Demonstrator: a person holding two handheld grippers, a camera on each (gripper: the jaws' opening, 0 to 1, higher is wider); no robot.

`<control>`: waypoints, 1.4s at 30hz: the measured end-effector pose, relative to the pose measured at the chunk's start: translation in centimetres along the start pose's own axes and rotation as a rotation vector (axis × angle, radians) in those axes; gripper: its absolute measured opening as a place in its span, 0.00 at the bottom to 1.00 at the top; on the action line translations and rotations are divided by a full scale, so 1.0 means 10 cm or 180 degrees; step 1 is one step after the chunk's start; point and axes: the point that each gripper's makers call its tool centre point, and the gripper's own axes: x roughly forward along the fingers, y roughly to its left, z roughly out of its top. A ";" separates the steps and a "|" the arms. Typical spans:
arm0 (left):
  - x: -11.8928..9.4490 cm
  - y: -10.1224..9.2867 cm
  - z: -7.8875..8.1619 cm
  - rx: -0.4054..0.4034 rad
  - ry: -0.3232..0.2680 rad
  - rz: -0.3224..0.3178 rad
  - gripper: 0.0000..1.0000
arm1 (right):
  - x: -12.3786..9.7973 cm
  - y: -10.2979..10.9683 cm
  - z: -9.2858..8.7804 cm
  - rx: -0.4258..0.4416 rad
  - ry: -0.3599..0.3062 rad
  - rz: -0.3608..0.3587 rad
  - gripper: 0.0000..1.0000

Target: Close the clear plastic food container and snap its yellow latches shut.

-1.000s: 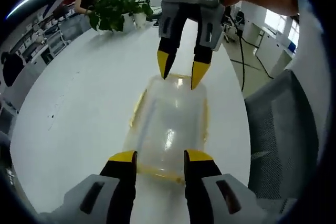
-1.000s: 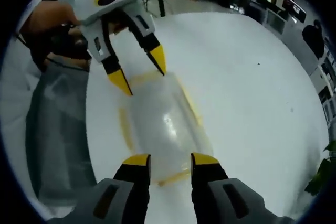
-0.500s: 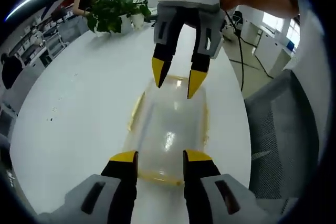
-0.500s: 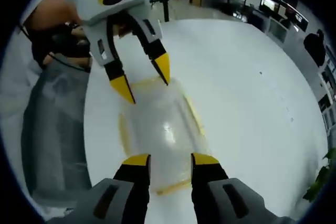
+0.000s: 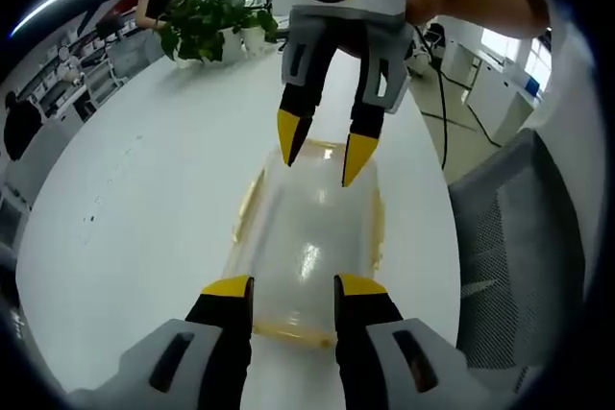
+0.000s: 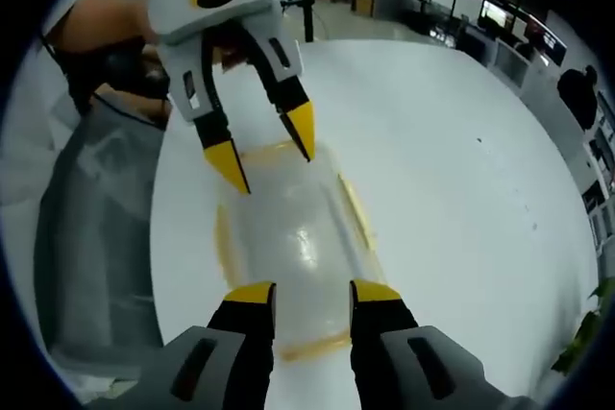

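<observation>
We see a white table [image 5: 144, 199] carrying the container [image 5: 307, 237]; well beyond the container stand potted plants [image 5: 207, 21].

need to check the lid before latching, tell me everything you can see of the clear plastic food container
The clear plastic food container is a rounded rectangle with a frosted, glossy lid lying on top and yellow latches along its edges. It lies flat on the white table, lengthwise between the two grippers. The left gripper stands open over one short end and the right gripper open over the other. Whether any jaw touches the lid, or whether the latches are snapped, cannot be told.
</observation>
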 end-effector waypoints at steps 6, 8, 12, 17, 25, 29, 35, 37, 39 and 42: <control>0.01 -0.02 0.04 0.0057 -0.0045 -0.0022 0.32 | -0.01 0.00 0.01 -0.0020 -0.0012 -0.0001 0.28; 0.01 -0.02 0.05 0.0084 -0.0055 -0.0033 0.32 | -0.01 0.00 0.01 -0.0038 -0.0004 0.0007 0.28; 0.02 -0.02 0.06 0.0125 -0.0062 -0.0040 0.32 | 0.00 0.01 0.02 -0.0085 0.0010 0.0034 0.28; 0.04 -0.04 0.11 0.0205 -0.0085 -0.0069 0.32 | 0.02 0.02 0.05 -0.0135 0.0004 0.0058 0.28; 0.08 -0.04 0.18 0.0261 -0.0116 -0.0085 0.31 | 0.05 0.03 0.13 -0.0192 -0.0041 0.0080 0.28; 0.09 -0.05 0.19 0.0277 -0.0111 -0.0096 0.31 | 0.06 0.02 0.16 -0.0206 -0.0053 0.0087 0.28; 0.11 -0.05 0.24 0.0302 -0.0131 -0.0107 0.31 | 0.08 0.03 0.22 -0.0226 -0.0071 0.0102 0.28; 0.12 -0.06 0.27 0.0313 -0.0144 -0.0118 0.31 | 0.09 0.04 0.23 -0.0235 -0.0071 0.0109 0.28; 0.13 -0.07 0.28 0.0320 -0.0146 -0.0122 0.31 | 0.10 0.05 0.25 -0.0243 -0.0080 0.0120 0.28; 0.14 -0.08 0.30 0.0327 -0.0146 -0.0124 0.31 | 0.11 0.05 0.26 -0.0265 -0.0075 0.0118 0.28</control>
